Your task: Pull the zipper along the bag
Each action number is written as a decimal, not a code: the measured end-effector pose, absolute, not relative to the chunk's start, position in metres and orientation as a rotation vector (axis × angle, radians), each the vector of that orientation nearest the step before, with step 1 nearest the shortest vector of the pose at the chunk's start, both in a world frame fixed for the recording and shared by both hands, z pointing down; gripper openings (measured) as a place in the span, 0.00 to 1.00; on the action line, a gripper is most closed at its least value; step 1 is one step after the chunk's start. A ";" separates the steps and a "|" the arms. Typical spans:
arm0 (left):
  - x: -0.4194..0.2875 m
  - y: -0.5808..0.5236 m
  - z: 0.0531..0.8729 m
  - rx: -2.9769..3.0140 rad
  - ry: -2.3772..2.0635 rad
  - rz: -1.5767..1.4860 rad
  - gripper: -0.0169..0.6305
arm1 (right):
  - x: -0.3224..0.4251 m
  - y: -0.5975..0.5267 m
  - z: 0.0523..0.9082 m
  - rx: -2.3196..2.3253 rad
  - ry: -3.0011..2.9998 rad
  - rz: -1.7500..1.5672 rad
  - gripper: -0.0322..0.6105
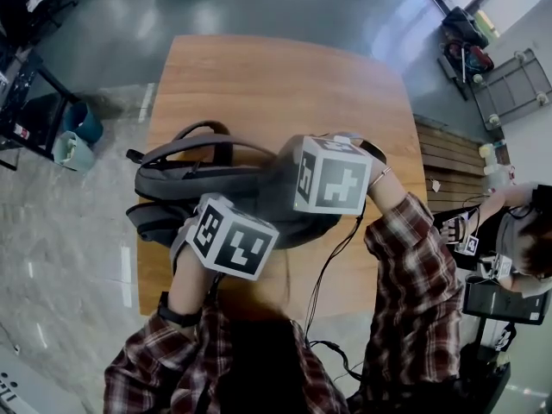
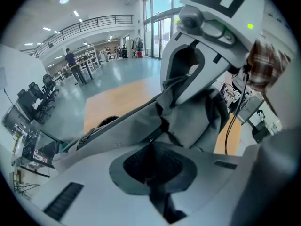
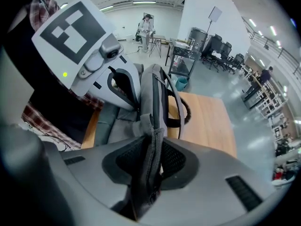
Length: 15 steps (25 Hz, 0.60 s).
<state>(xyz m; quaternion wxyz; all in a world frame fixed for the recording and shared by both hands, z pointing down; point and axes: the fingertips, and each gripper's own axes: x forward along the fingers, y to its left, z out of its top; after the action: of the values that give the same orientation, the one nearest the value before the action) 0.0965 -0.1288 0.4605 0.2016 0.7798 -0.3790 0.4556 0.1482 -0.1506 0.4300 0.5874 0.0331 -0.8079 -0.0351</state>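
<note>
Head view, item by item. Bag (image 1: 172, 184): a grey backpack lying on its side across the near half of the wooden table (image 1: 259, 76), with its carry handle (image 1: 203, 132) arching toward the far edge. Both of your grippers sit close together on the bag's near right end. From above, their marker cubes cover the points of contact. Your plaid sleeves (image 1: 414, 266) reach in from the bottom edge.

Left gripper (image 2: 150, 147): the jaws are drawn almost together. The pads pinch a thin bit of the bag where the grey fabric meets the tips. You cannot tell from the left gripper view whether that bit is the zipper pull. A dark zipper track (image 2: 117, 121) runs leftward along the bag from just beyond the tips.

Right gripper (image 3: 151, 140): the jaws are partly apart and clamped on an upright fold of the bag's grey fabric. The fold runs down between the pads and touches both. Beyond the tips, the bag's straps (image 3: 171, 102) lie over the table.
</note>
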 end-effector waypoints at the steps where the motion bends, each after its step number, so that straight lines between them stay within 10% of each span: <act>1: 0.097 -0.129 0.461 2.181 -1.048 1.264 0.06 | 0.148 -0.150 0.430 0.075 -1.884 -0.083 0.18; 15: 0.066 -0.127 0.442 2.167 -0.970 1.127 0.05 | 0.154 -0.148 0.431 0.063 -1.933 -0.146 0.18</act>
<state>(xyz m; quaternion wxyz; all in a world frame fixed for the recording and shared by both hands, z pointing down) 0.0660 -0.1272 0.4416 0.2541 0.7975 -0.3569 0.4148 0.1538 -0.1478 0.4313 0.5656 0.0269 -0.8219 -0.0623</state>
